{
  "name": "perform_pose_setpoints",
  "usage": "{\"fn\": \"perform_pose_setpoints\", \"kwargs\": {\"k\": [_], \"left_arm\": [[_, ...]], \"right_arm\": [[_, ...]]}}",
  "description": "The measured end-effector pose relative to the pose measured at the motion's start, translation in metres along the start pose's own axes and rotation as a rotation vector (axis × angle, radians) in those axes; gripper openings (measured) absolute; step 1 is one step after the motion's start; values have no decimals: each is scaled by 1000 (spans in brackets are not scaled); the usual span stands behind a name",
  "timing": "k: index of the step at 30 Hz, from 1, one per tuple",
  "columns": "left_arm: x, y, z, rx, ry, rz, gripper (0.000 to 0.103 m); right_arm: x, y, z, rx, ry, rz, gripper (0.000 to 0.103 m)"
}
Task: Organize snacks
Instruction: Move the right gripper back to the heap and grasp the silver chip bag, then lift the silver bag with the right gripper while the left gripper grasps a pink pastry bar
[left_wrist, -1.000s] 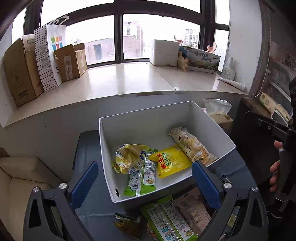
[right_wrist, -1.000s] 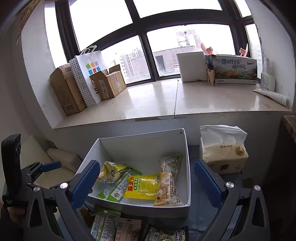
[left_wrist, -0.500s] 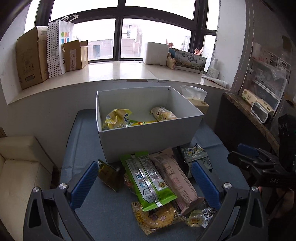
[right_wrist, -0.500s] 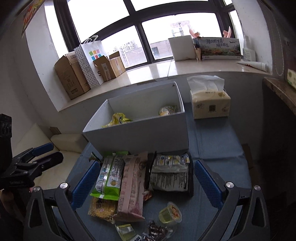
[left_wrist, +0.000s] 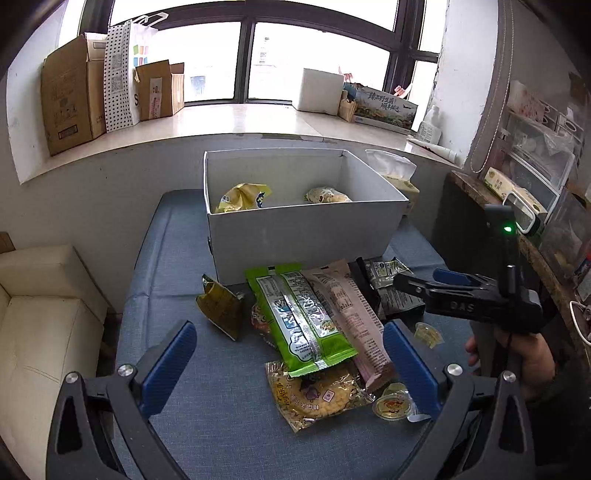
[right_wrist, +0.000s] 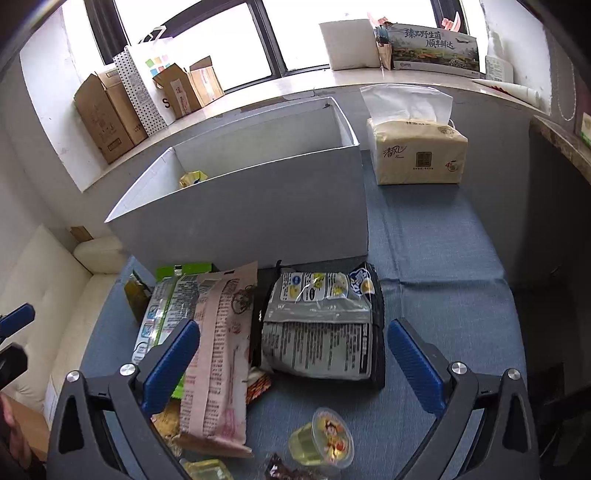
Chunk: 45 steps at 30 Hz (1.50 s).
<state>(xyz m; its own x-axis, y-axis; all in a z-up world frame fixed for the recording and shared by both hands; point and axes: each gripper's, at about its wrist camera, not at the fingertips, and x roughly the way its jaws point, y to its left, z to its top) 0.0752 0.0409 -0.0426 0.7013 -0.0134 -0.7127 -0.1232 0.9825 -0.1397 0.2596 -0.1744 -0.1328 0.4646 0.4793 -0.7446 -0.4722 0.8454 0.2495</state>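
Both grippers are spread wide with nothing between the fingers. The left gripper (left_wrist: 288, 365) hangs over the loose pile, and right between its fingers lies the green packet (left_wrist: 301, 317), with the pink packet (left_wrist: 347, 314) overlapping it on the right and a crinkly foil cookie bag (left_wrist: 314, 395) poking out underneath. The right gripper (right_wrist: 293, 363) has the grey packet (right_wrist: 321, 328) straight ahead and a little jelly cup (right_wrist: 325, 439) just below.

These are all light, soft, slippery film bags, so I'd pinch a sealed end or a flat edge, not the puffy middle. The cup looks stiffer but easy to squash.

Beyond the pile sits the white box (left_wrist: 306, 236) on the blue desk (left_wrist: 207, 417), already holding a couple of snacks.
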Motion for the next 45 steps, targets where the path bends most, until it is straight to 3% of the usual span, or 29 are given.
{"fn": "perform_pose_setpoints", "kwargs": {"k": [9, 12, 19, 21, 25, 31, 38, 45], "left_arm": [[2, 8, -8, -6, 19, 14, 103], [8, 11, -9, -16, 32, 13, 103], [14, 9, -12, -11, 43, 15, 103], [15, 7, -12, -9, 46, 15, 103], [18, 2, -12, -1, 48, 6, 103], [39, -27, -5, 28, 80, -62, 103], [92, -76, 13, 72, 128, -88, 103], [158, -93, 14, 73, 245, -25, 102]], "right_arm": [[66, -6, 6, 1, 134, -106, 103], [66, -10, 6, 7, 144, -92, 103], [63, -17, 2, 3, 147, -80, 78], [58, -14, 0, -5, 139, -84, 72], [37, -14, -2, 1, 96, -51, 71], [-34, -19, -9, 4, -38, -48, 71], [-108, -45, -17, 71, -149, -70, 71], [-120, -65, -24, 132, -168, -73, 71]]}}
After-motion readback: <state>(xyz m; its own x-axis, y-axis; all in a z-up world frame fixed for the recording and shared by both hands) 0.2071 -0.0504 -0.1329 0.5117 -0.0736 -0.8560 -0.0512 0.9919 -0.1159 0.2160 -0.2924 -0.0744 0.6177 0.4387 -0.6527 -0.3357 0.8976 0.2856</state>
